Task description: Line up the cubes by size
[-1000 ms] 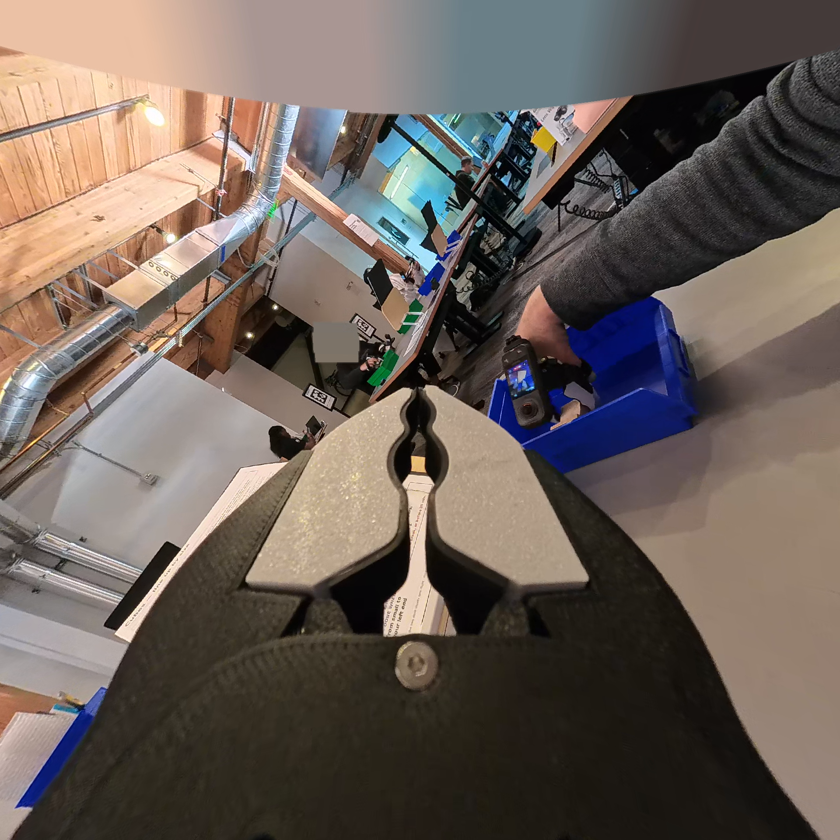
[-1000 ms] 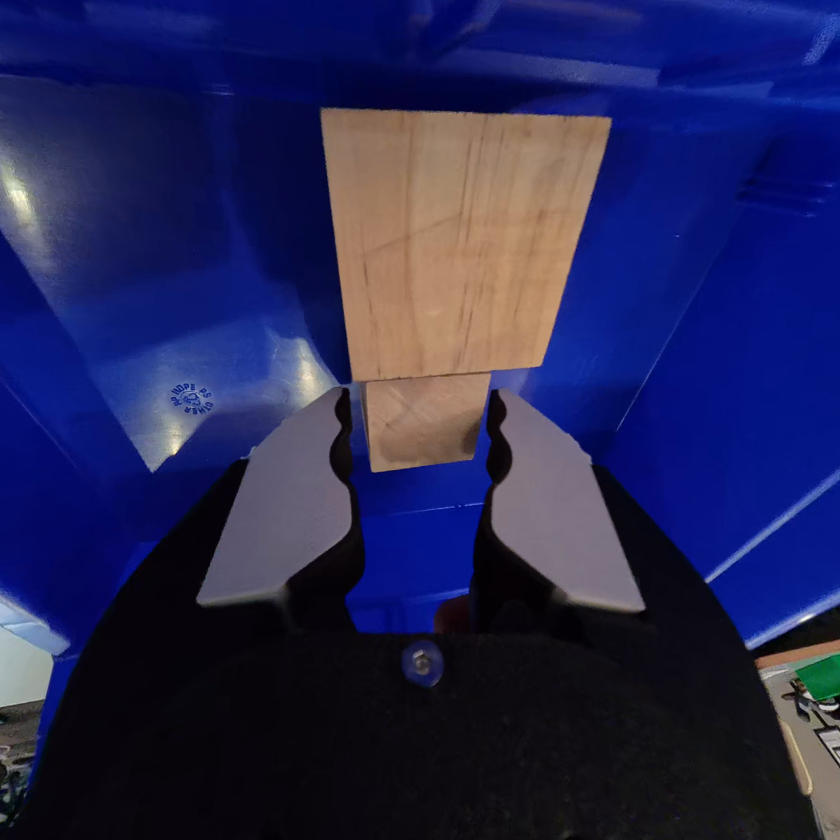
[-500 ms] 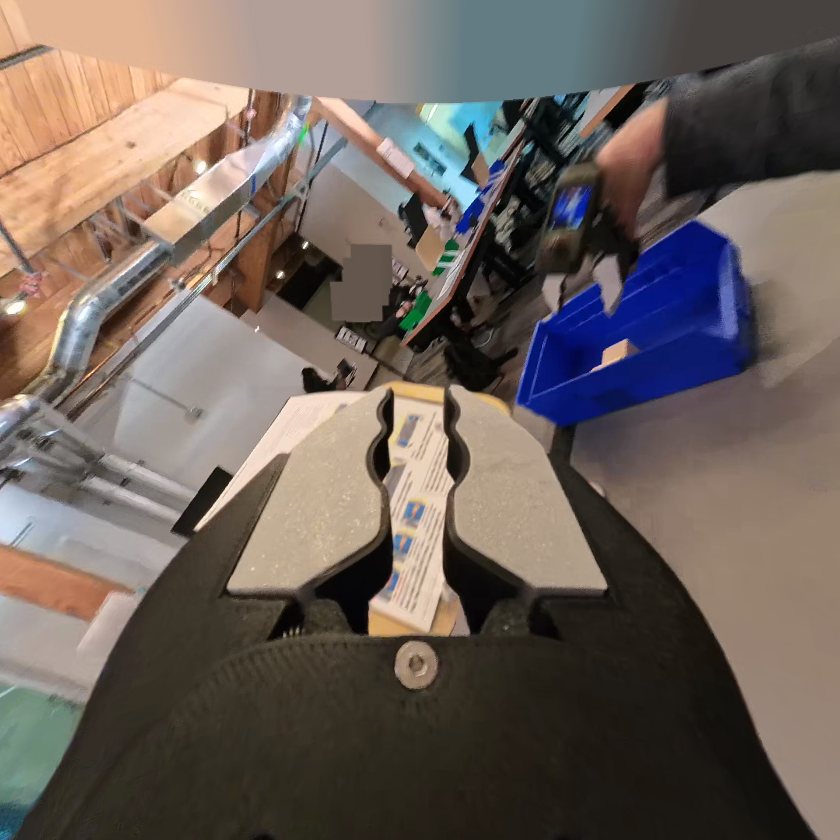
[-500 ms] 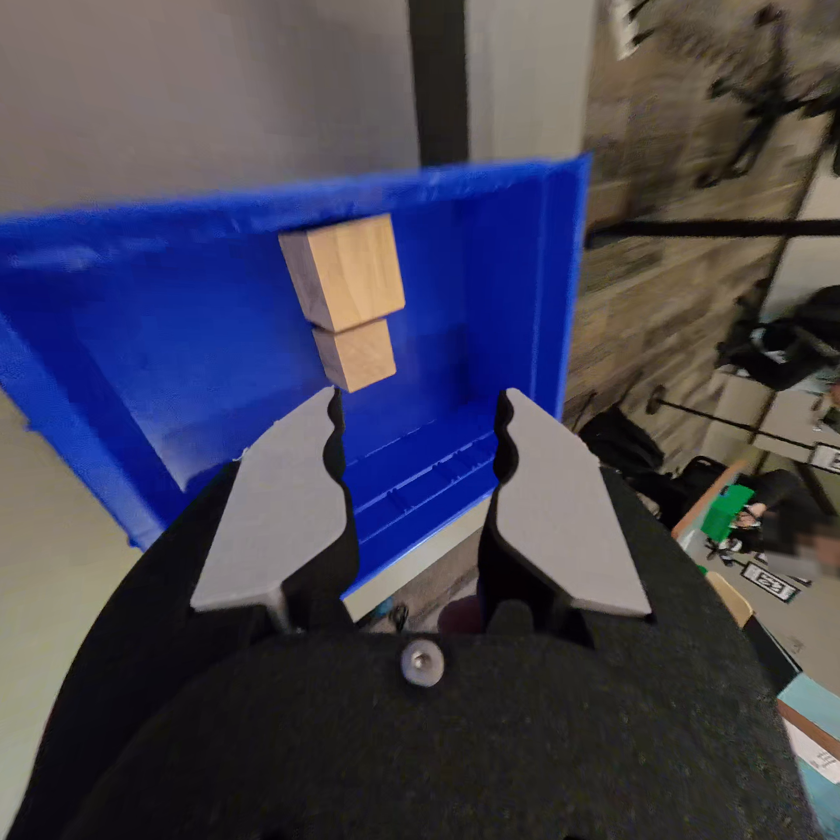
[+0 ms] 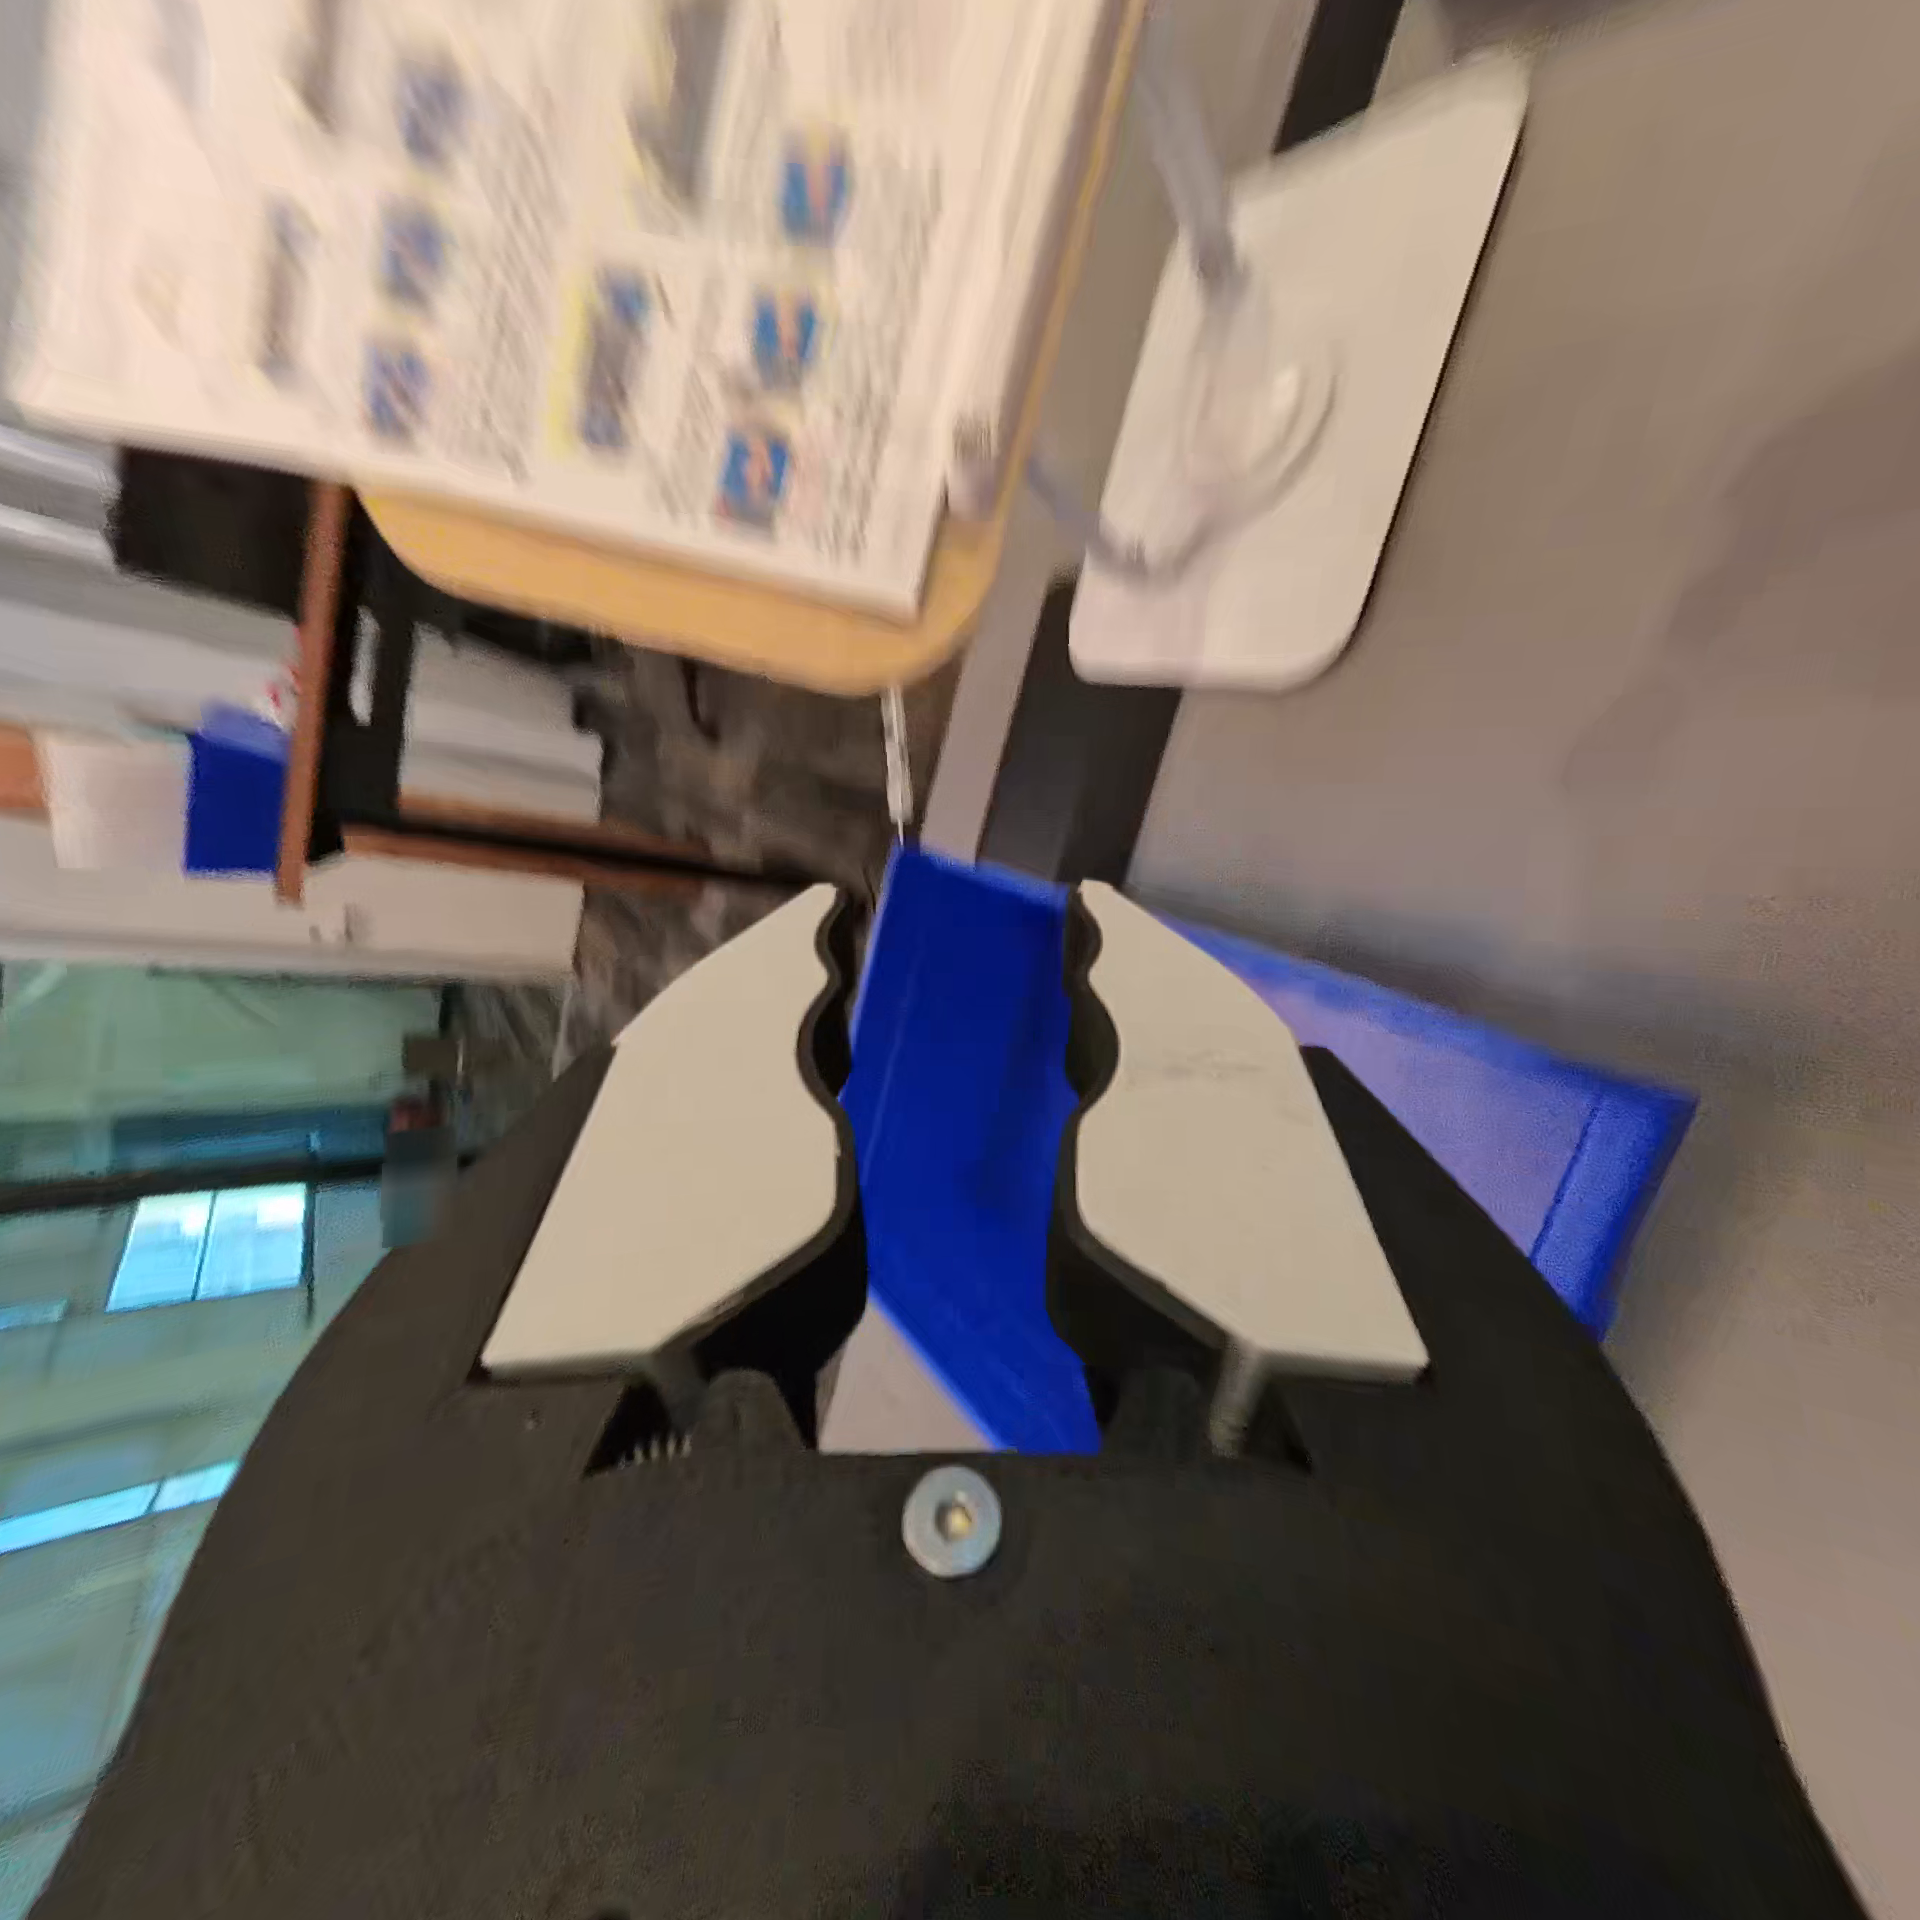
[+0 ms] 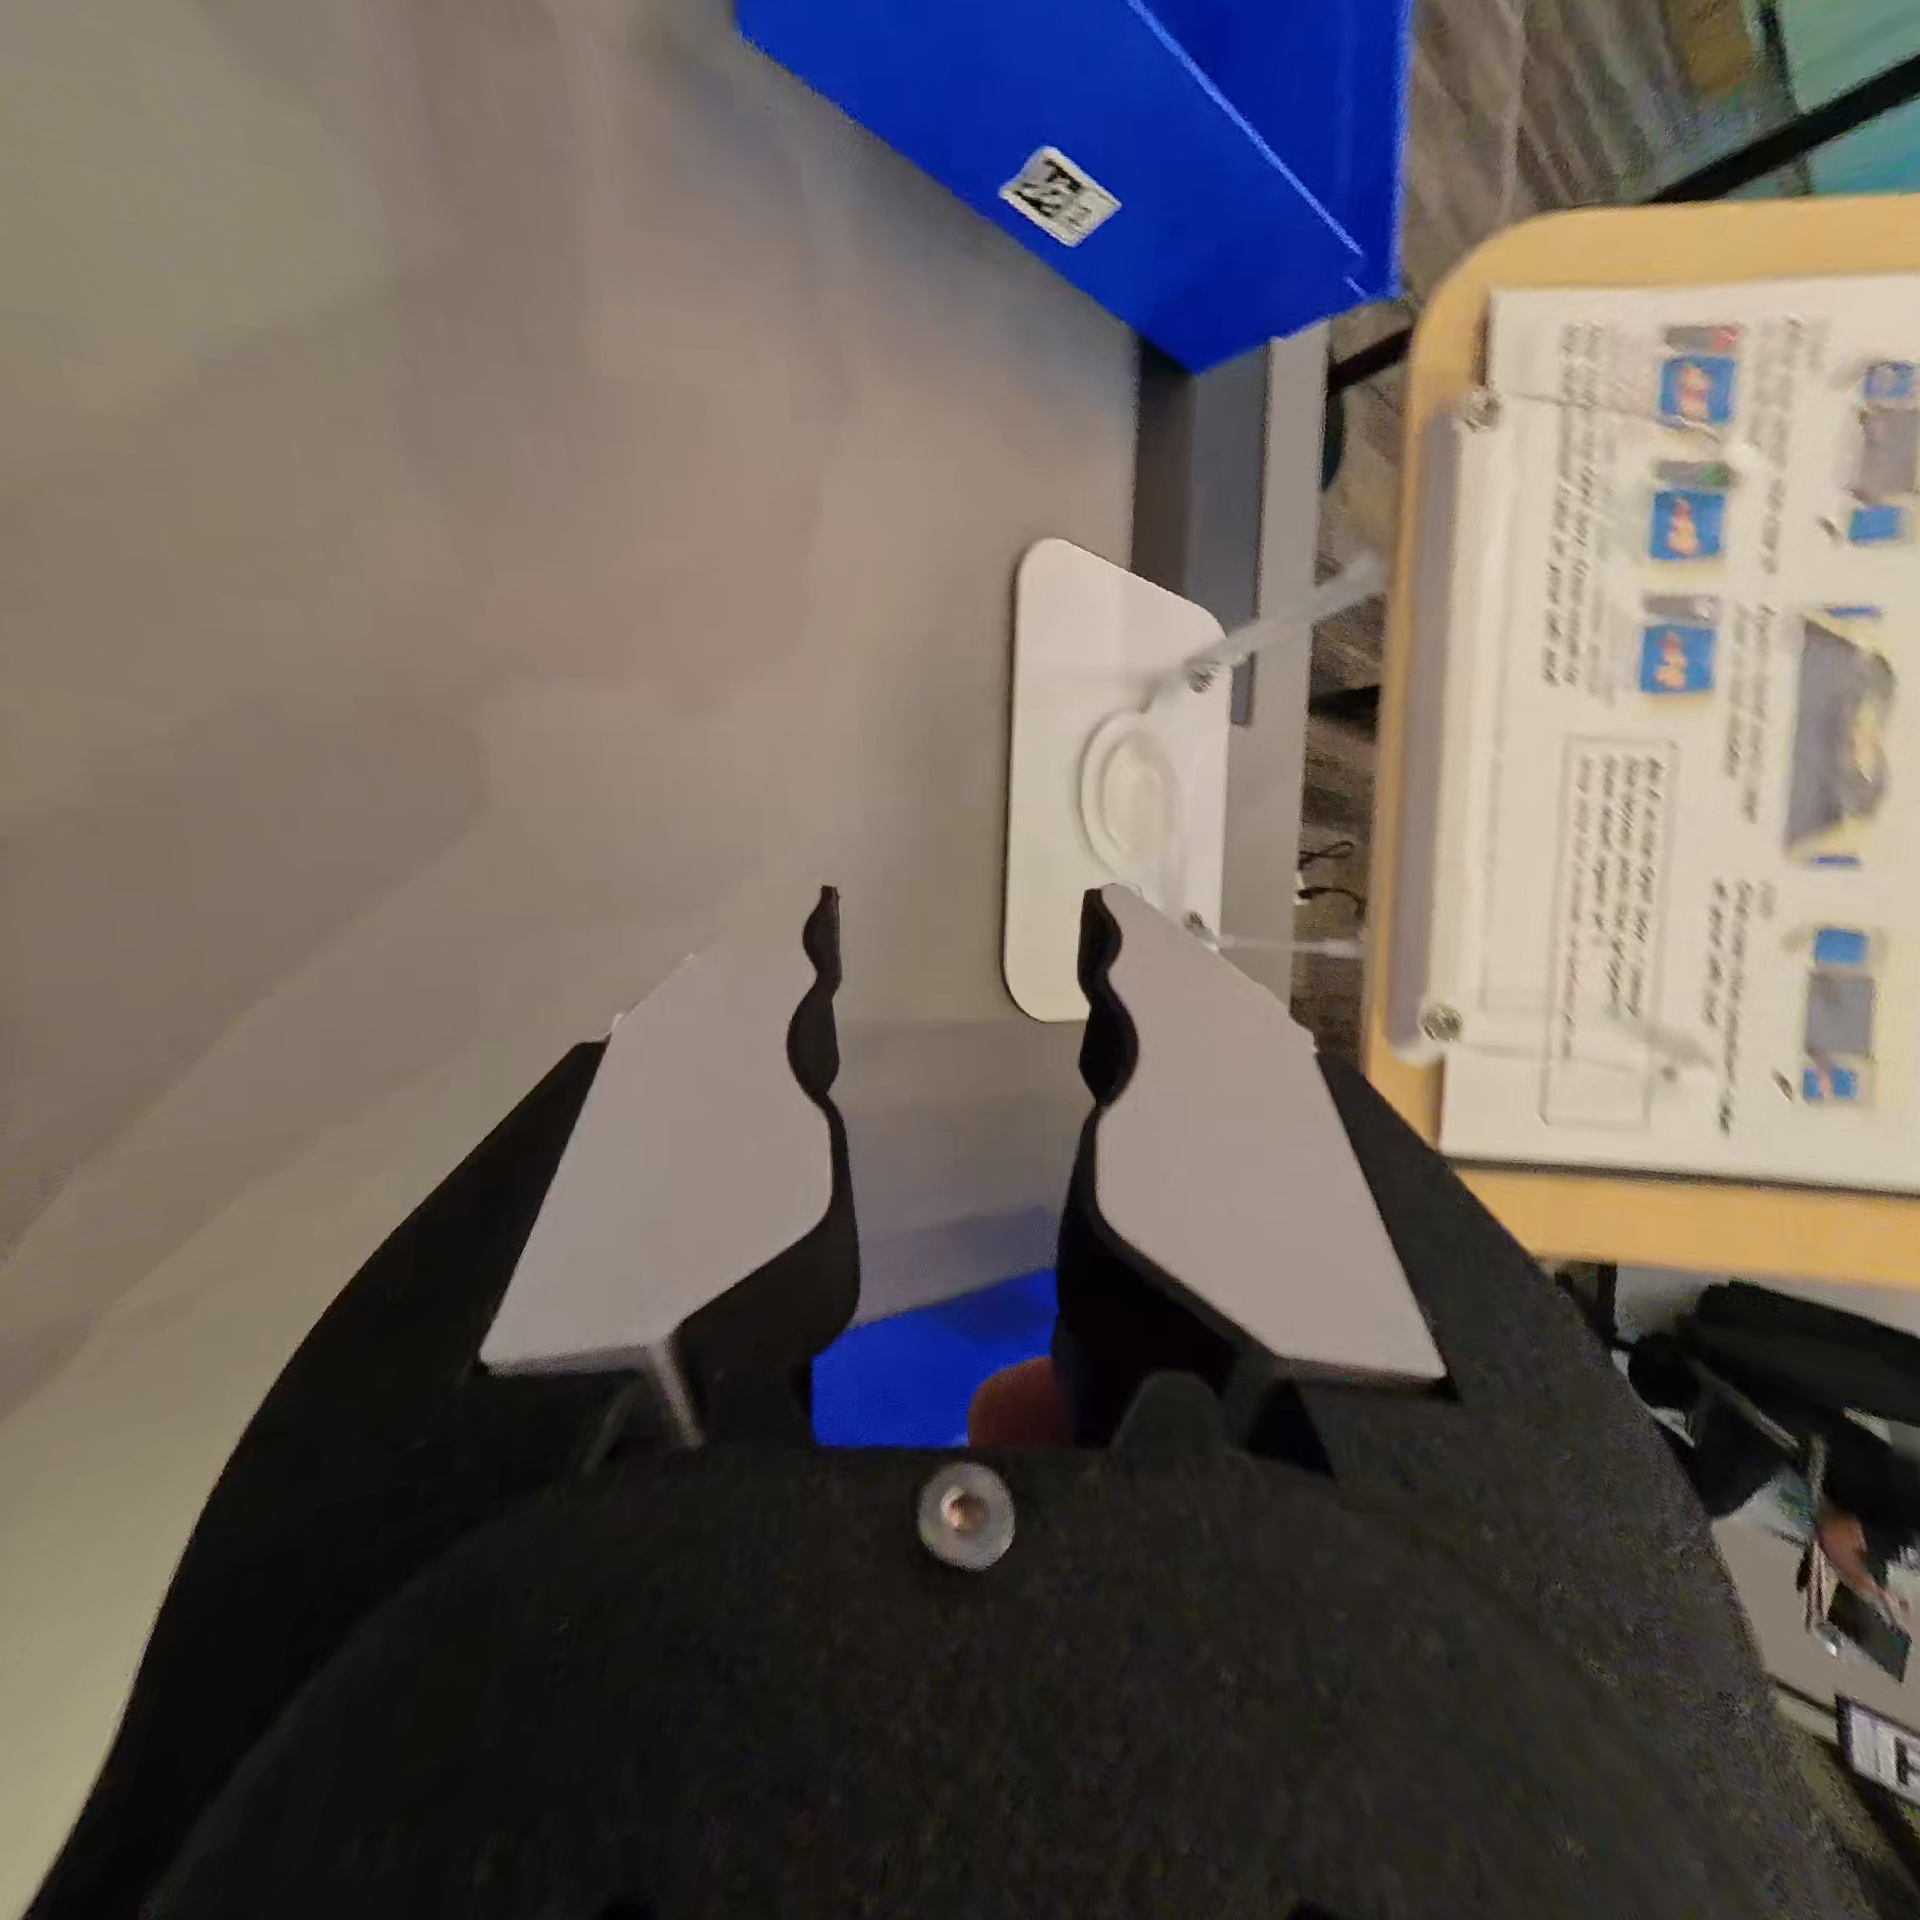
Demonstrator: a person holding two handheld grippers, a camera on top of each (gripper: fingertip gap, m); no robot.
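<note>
No cube shows in either view. In the left wrist view my left gripper (image 5: pixel 956 904) is open, and a corner of a blue bin (image 5: pixel 1507 1122) shows behind and between its fingers; the picture is blurred and I see nothing held. In the right wrist view my right gripper (image 6: pixel 956 904) is open and empty over the grey table (image 6: pixel 468 623). A blue bin (image 6: pixel 1091 156) with a small tag sticker stands at the table's far edge, well beyond the fingertips. A patch of blue (image 6: pixel 914 1371) shows low down between the right fingers.
A white stand base (image 6: pixel 1112 779) sits at the table edge just right of my right fingertips; it also shows in the left wrist view (image 5: pixel 1278 416). It carries a printed sheet on a wooden board (image 6: pixel 1662 727). Floor lies beyond the edge. The left gripper's tips are roughly 30 centimeters from the right gripper's.
My right gripper has pulled out of the bin with nothing in it, leaving both wooden cubes inside, and swung over the table. My left jaws have opened wider and now point at the bin.
</note>
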